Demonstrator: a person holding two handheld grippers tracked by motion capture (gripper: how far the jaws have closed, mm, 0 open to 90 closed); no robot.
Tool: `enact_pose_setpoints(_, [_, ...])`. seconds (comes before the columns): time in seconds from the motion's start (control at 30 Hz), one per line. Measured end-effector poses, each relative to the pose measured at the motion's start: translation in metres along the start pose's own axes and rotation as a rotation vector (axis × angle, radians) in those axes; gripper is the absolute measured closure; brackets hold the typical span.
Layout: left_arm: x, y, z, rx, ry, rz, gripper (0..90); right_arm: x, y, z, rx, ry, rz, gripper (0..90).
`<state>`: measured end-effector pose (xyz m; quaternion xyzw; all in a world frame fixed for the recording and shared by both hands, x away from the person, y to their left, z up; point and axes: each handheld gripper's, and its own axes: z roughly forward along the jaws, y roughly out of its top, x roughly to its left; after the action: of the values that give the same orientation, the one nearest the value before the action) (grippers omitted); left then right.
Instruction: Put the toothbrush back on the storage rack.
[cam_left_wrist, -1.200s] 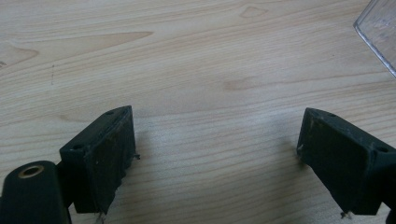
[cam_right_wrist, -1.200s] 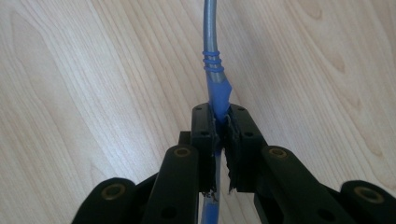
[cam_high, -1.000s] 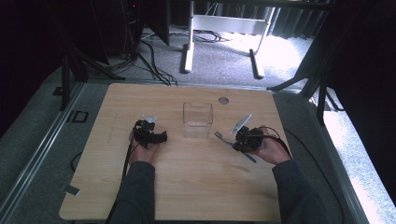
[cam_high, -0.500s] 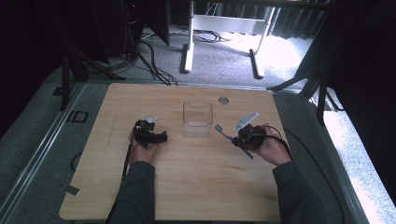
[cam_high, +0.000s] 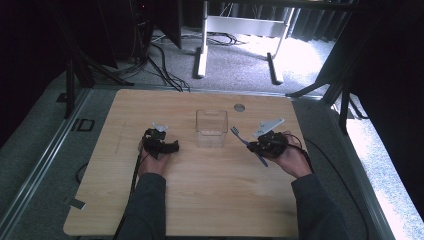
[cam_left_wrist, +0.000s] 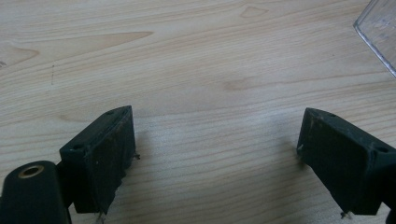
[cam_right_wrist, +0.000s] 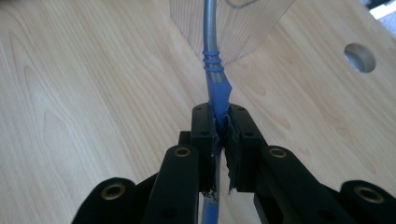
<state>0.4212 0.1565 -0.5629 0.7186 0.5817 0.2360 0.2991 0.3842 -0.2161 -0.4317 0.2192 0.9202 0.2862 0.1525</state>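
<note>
Toothbrush (cam_right_wrist: 214, 70) sits clamped by its blue handle between the right gripper's (cam_right_wrist: 219, 122) fingers, head just short of the clear container (cam_high: 211, 128); tip it head-first over the rim. Left gripper (cam_left_wrist: 212, 144) rests wide open, empty.

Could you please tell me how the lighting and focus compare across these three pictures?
High view: dark surround, bright glare on the floor beyond the table. Left claw view: evenly lit, soft shadows under the open jaws. Right claw view: the toothbrush handle is fairly sharp, and the clear container shows the wood grain through its wall.
</note>
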Motion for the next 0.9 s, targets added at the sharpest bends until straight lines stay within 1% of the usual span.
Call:
enact_pose_setpoints(0.3, [0.0,0.0,0.0,0.001,0.0,0.001,11.8,-0.001,0.003,-0.006,-0.053,-0.025,0.018,82.5])
enact_pose_setpoints(0.9, [0.0,0.0,0.0,0.0,0.0,0.0,11.8,-0.001,0.008,-0.011,-0.153,-0.042,0.051,82.5])
